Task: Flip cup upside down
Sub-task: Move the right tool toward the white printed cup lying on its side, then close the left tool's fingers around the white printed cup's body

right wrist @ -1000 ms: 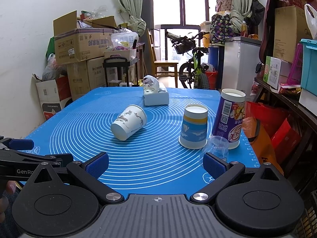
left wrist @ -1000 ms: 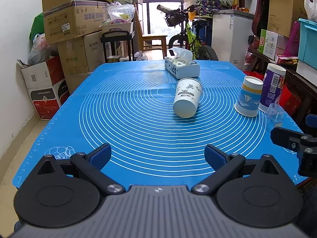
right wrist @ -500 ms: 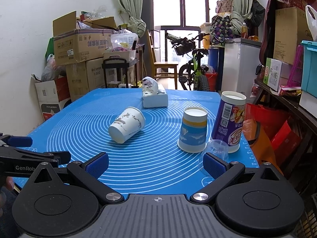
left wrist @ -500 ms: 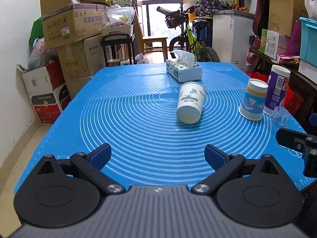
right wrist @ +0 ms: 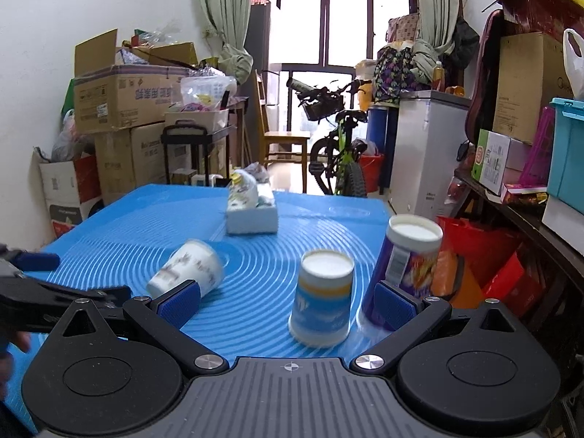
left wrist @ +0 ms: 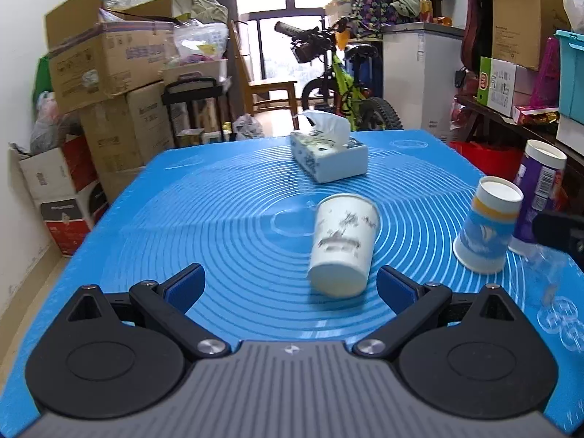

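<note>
A white paper cup with dark print (left wrist: 343, 246) lies on its side on the blue mat (left wrist: 219, 219), its base toward my left gripper. It also shows in the right wrist view (right wrist: 188, 268). My left gripper (left wrist: 290, 283) is open and empty, just short of the cup, which sits ahead between the fingers, nearer the right one. My right gripper (right wrist: 288, 301) is open and empty, facing a blue-and-white paper cup (right wrist: 323, 297) that stands upside down close ahead between its fingers. That cup also shows in the left wrist view (left wrist: 487, 233).
A purple canister (right wrist: 405, 262) stands right of the blue-and-white cup, with a clear plastic cup (left wrist: 547, 270) in front of it. A tissue box (left wrist: 328, 158) sits at the mat's far middle. Boxes, a bicycle and shelves surround the table.
Both grippers have moved forward over the mat. The lying cup and the upside-down cup are now much closer to the fingers. Nothing was grasped.
</note>
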